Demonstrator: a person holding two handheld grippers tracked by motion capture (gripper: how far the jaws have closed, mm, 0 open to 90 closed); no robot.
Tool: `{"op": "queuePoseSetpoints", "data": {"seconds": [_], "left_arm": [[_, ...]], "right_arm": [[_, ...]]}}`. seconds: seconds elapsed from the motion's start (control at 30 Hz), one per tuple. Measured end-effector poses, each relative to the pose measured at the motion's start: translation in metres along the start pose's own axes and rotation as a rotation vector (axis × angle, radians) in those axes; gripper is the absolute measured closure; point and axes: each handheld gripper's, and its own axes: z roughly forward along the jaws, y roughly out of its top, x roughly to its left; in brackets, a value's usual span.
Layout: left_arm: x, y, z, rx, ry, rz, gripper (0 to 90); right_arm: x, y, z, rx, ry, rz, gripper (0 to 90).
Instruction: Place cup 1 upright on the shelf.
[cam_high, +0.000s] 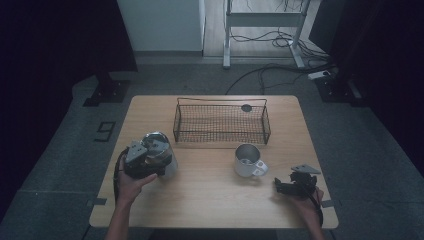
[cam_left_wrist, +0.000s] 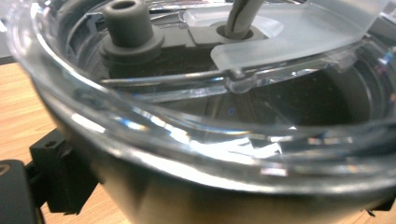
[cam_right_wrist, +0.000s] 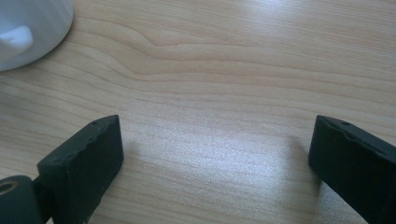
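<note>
The left tongs (cam_high: 150, 161) are set against a steel tumbler (cam_high: 159, 150) with a clear plastic lid (cam_left_wrist: 196, 116), at the left front of the tabletop (cam_high: 210, 200). In the left gripper view the tumbler's rim and lid sit right up against the camera, with one black jaw visible at the lower left beside the tumbler wall. The far jaw is hidden, so whether the tongs actually clamp the tumbler cannot be told.

Handling notes — tumbler:
- Body: polished metal, rigid, judged smooth and slippery under hard jaw pads. It will not deform, so grip relies on friction alone.
- Lid: clear plastic with a grey rubber plug (cam_left_wrist: 125, 21) and a straw port. Judged the weaker part; it may pop loose if used as the hold point.
- Weight: moderate when empty; contents cannot be seen.
- Recommended hold: across the body wall, below the lid rim, with jaws on opposite sides.

The right tongs (cam_right_wrist: 215, 154) rest low over bare tabletop at the right front, jaws spread wide and holding nothing. A white mug (cam_high: 247, 161) stands just beside them, handle toward the right tongs. A wire basket (cam_high: 221, 136) sits behind — well apart from both tongs.
</note>
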Motion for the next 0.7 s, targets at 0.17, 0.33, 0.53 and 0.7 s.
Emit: {"op": "queuePoseSetpoints", "data": {"seconds": [0.17,0.33,0.53,0.7], "left_arm": [[0.0,0.005,-0.002,-0.009,-0.002,-0.001,4.3],[0.0,0.01,-0.004,-0.016,-0.006,-0.005,4.3],[-0.001,0.015,-0.004,-0.016,-0.005,0.001,4.3],[-0.001,0.019,-0.005,-0.03,-0.007,-0.001,4.3]], "right_arm": [[0.0,0.0,0.0,-0.001,-0.001,0.001,3.2],[0.0,0.0,0.0,0.001,-0.003,0.004,3.3],[0.0,0.0,0.0,0.001,-0.003,0.003,3.3],[0.0,0.0,0.0,-0.001,-0.003,0.005,3.6]]}}
